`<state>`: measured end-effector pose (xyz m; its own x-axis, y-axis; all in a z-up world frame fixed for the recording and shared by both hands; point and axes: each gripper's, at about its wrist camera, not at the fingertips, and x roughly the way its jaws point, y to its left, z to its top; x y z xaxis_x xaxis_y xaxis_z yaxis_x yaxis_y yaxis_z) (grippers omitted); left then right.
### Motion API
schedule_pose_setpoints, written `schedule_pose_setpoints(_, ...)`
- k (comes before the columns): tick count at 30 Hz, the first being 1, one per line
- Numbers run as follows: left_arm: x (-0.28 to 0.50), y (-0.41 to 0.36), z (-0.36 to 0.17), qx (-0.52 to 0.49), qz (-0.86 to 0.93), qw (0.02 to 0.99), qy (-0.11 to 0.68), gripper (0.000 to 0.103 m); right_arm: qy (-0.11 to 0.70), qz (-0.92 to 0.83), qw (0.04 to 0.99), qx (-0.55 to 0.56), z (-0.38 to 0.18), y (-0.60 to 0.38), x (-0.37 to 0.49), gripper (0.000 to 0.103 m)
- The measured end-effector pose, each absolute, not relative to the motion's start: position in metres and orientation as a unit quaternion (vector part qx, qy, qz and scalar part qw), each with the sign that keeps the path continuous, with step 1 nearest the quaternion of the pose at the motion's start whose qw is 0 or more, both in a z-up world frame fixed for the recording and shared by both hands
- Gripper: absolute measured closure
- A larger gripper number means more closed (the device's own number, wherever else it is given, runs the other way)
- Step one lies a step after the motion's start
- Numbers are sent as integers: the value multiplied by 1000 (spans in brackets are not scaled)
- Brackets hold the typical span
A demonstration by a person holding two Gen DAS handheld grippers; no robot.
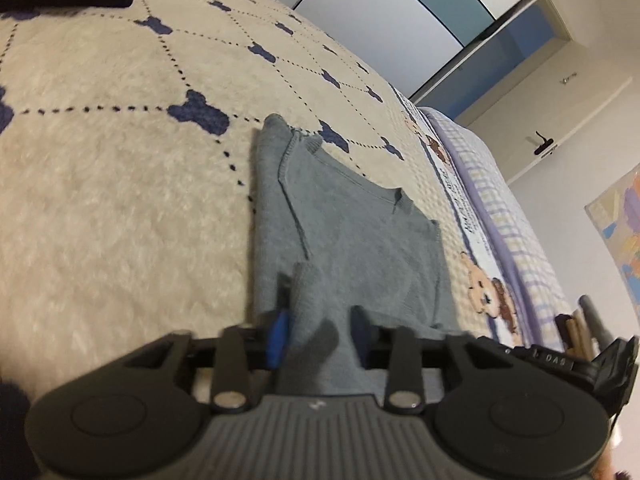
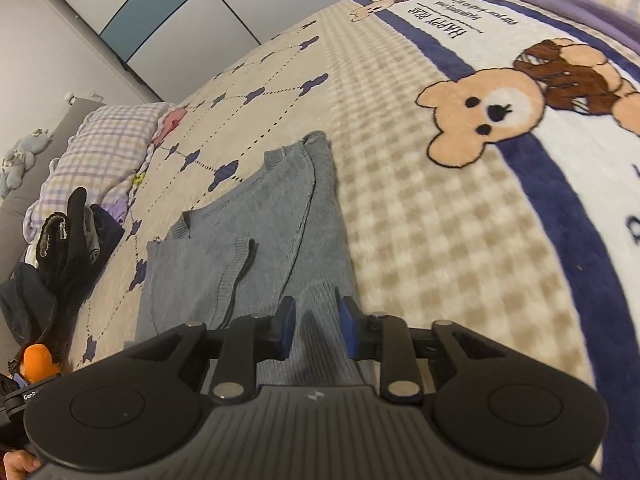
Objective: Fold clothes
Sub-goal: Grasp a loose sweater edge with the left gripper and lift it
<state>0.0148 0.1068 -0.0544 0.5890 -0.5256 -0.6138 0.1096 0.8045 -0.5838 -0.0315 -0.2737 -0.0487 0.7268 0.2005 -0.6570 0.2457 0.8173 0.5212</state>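
- A grey-blue knitted sweater (image 1: 344,232) lies partly folded on a fluffy cream blanket with dotted lines and dark blue bows (image 1: 120,160), which covers a bed.
- The near edge of the sweater lifts up off the blanket and runs into both grippers.
- The left gripper (image 1: 320,332) pinches a fold of the sweater between its two blue-padded fingers (image 1: 280,334). The cloth bunches up in the gap, and the fingers sit close together on it.
- The right gripper (image 2: 316,328) also pinches the sweater. The knit cloth fills the space between its blue pads (image 2: 347,324).
- In the right wrist view, a ribbed cuff (image 2: 240,268) lies folded across the middle of the sweater.
- The neck of the sweater (image 1: 402,200) points away from the grippers, toward the far side of the bed.
- Just beside the sweater, the blanket has a checked tan-and-cream part (image 2: 420,220) and a white band with a cartoon teddy bear (image 2: 484,116).
- Near the far end of the bed sits a purple checked pillow (image 2: 104,136).
- A pile of dark clothes with a black glove (image 2: 72,236) lies at the left edge of the right wrist view, well apart from the sweater.
- Tall blue and white cupboard doors (image 1: 400,12) stand behind the bed.
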Motion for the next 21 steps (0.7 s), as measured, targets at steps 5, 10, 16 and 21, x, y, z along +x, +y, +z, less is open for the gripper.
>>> schedule_pose_setpoints(5,18,112,-56,-251,-184,855,415,93,375,-11,877,299,-58,-275,-26,94)
schedule_pose_setpoints(10,37,124,-47,-269,-185,852,409,68,369,1,878,305,-44,-284,-19,85)
schedule_pose_setpoints(16,79,138,-45,-311,-179,837,412,68,364,13,866,343,-32,-301,1,76)
schedule_pose_setpoints(21,125,129,-49,-268,-174,854,411,54,361,11,858,365,-39,-312,13,75)
